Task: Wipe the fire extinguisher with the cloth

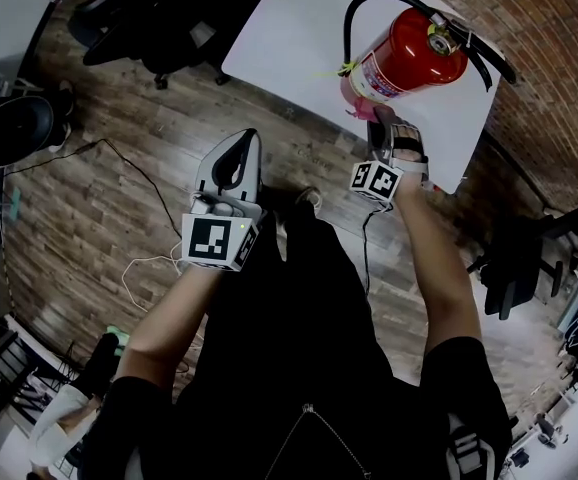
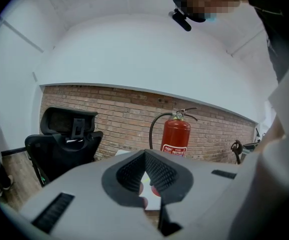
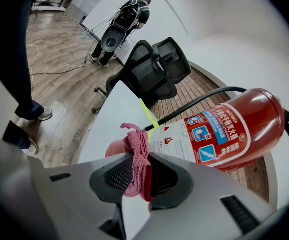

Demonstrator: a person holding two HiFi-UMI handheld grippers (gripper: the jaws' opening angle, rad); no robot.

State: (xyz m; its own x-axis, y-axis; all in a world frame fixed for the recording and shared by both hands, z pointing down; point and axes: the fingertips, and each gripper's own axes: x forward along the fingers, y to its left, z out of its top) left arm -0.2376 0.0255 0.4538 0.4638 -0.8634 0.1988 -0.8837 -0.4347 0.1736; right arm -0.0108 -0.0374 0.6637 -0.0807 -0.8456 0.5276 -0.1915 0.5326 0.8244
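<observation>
Right gripper [image 3: 137, 176] jaws clenched on pink cloth [image 3: 134, 156], just beside the lower body of the fire extinguisher [image 3: 224, 134], upright on desk [image 1: 289, 28]. Left gripper [image 2: 145, 171] jaws closed, empty, held back. Press cloth flat, stroke lightly along cylinder, avoid tipping it

Red fire extinguisher [image 1: 409, 53] upright on table [image 1: 289, 38], bunched pink cloth [image 3: 134, 156] seemingly touching its base

- Dark wood-plank floor [image 1: 99, 208], with thin cables [image 1: 129, 164] trailing across it.
- Red brick wall [image 1: 559, 38] behind a white table [image 1: 289, 38].
- Black office chair [image 1: 159, 13] near the table's corner.
- Pale plain wall [image 2: 134, 49] above the brick.
</observation>
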